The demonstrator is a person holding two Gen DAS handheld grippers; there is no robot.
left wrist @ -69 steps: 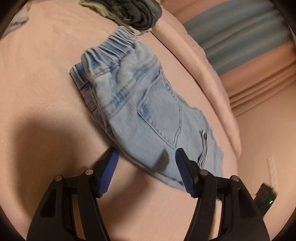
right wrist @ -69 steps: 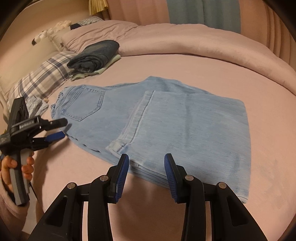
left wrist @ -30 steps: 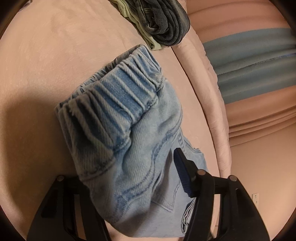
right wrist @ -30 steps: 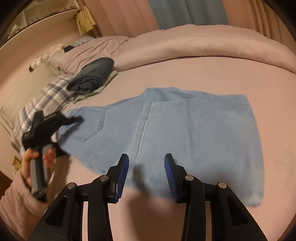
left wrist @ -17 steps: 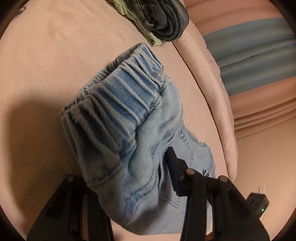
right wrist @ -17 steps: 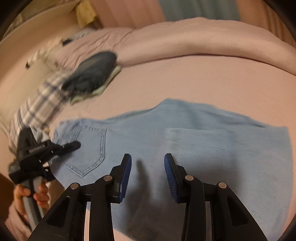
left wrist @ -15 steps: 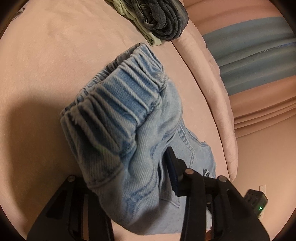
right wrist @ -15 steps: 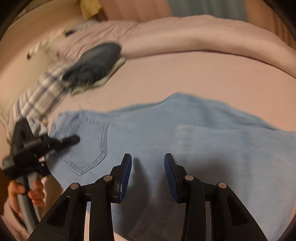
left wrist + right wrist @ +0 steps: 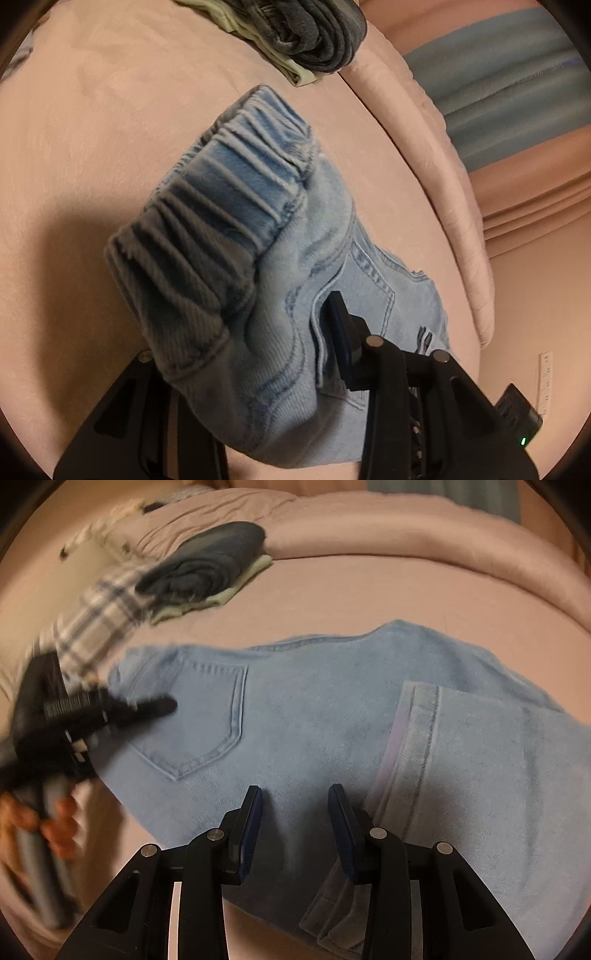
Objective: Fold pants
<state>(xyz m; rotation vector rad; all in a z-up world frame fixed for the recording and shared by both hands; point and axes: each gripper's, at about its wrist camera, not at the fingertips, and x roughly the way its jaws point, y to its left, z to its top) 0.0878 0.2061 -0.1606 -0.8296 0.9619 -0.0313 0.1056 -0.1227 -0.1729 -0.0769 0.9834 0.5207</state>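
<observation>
Right wrist view: the pants (image 9: 332, 731) lie lengthwise across the bed (image 9: 332, 587), waistband clamped in the just-closing left gripper (image 9: 147, 709) at left, right gripper (image 9: 295, 827) empty-jawed above their near edge.

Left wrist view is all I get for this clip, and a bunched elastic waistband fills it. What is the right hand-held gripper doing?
Observer: The right hand-held gripper is open above the jeans, with nothing between its pads.
Operator: Are the legs folded yet?
Observer: Yes. The leg hem lies doubled back over the thigh area, short of the back pocket.
Operator: Anything near the waistband end?
Observer: A plaid pillow lies just beyond it.
</observation>
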